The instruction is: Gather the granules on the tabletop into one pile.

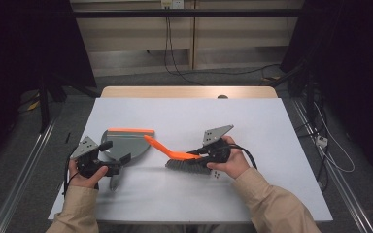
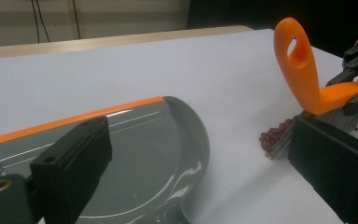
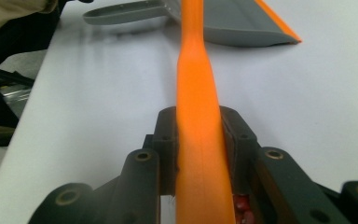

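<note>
Right gripper (image 1: 200, 154) clenched on orange brush (image 1: 175, 154) handle, bristles down on white table (image 1: 252, 126) behind red beads (image 2: 272, 136), ready for sweeping toward grey dustpan (image 1: 126, 144). Left gripper (image 1: 118, 165) by dustpan's handle end, apparently steadying it; grip unclear.

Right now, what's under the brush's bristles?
Small dark red beads lie on the white table by the grey bristles of the brush. Any beads further beneath the bristles are covered.
</note>
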